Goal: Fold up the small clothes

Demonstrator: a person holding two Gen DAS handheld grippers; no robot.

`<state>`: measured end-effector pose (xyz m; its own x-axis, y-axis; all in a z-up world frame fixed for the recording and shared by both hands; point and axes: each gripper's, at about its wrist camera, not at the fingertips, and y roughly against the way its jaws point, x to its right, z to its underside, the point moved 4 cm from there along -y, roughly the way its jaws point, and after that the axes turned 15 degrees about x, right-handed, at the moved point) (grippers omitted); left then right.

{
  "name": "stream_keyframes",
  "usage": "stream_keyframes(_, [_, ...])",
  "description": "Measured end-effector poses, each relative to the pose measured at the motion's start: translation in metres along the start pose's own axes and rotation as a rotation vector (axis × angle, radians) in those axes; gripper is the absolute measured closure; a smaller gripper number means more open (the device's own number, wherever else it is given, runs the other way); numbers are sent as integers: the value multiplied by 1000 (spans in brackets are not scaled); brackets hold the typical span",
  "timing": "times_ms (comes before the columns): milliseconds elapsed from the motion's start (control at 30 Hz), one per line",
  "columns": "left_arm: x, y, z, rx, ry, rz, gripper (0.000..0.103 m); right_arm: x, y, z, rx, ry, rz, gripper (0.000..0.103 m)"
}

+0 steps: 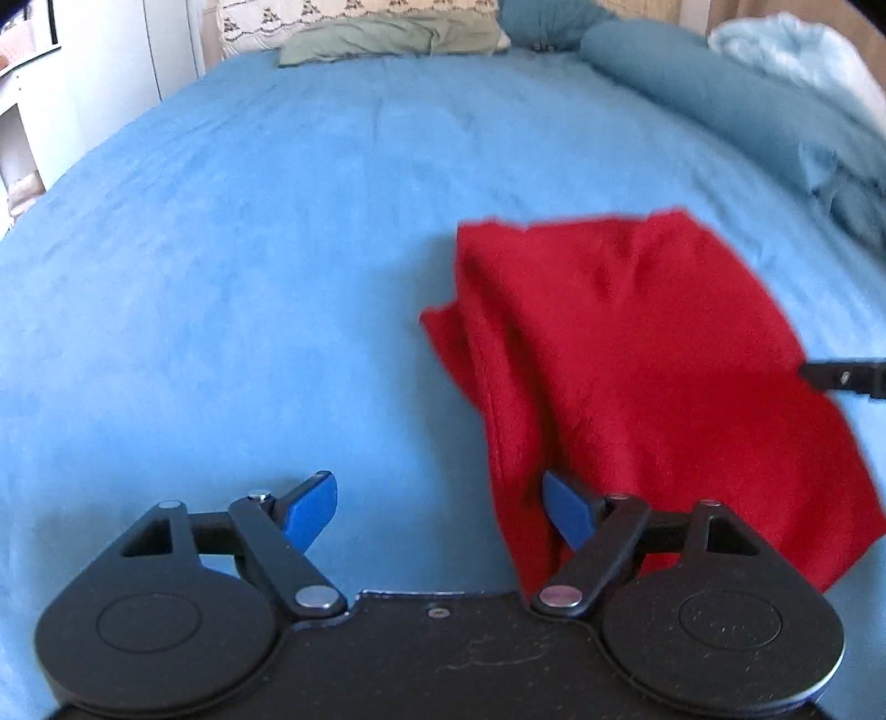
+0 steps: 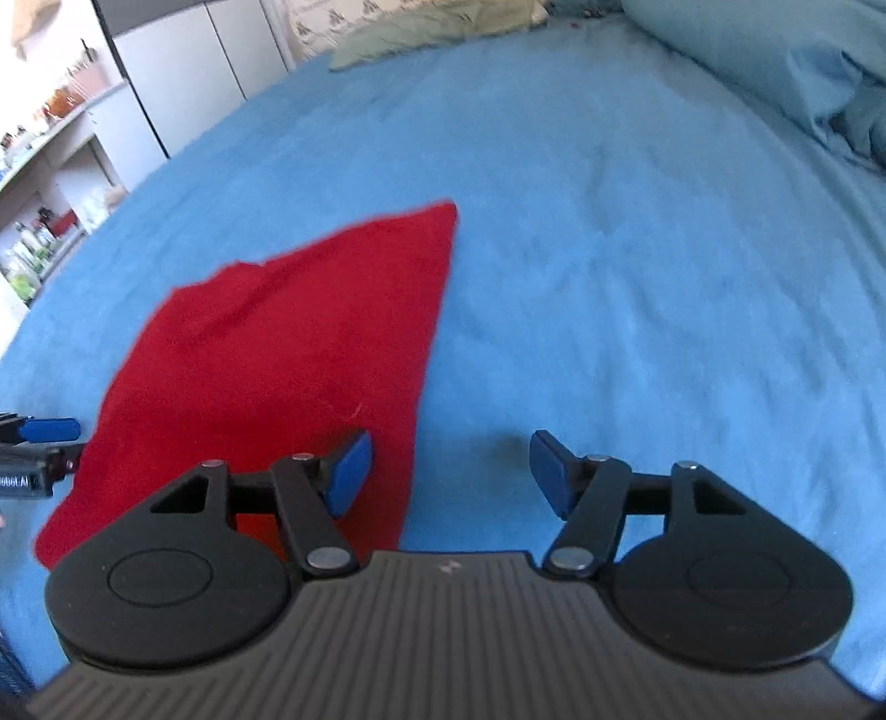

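A small red garment [image 1: 637, 360] lies on the blue bedsheet [image 1: 249, 277], partly folded, with a creased fold along its left side. It also shows in the right wrist view [image 2: 288, 354]. My left gripper [image 1: 440, 507] is open and empty at the garment's near left edge, its right finger over the cloth. My right gripper [image 2: 448, 471] is open and empty at the garment's near right edge, its left finger over the cloth. The right gripper's tip shows at the right edge of the left wrist view [image 1: 847, 376]; the left gripper shows at the left of the right wrist view [image 2: 39, 443].
Pillows [image 1: 387, 33] lie at the head of the bed. A bunched teal duvet [image 1: 747, 105] runs along the right side, with a pale blue blanket [image 1: 803, 55] behind it. White furniture [image 2: 183, 72] and cluttered shelves [image 2: 39, 221] stand left of the bed.
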<state>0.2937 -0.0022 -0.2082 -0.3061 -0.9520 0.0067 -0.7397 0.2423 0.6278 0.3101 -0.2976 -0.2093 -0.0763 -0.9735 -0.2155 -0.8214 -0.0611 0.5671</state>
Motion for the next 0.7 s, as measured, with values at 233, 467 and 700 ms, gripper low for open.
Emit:
stream_keyframes(233, [-2,23,-13,38,23,-40,20,-9,22,-11,67,13,0,18])
stream_keyframes(467, [10,140,-67,216,45,-78,5,-51,135,-64,219,53,-16,0])
stream_keyframes(700, [31,258,-82,318,68,-147,0,-100,249,-76,303,118,90,0])
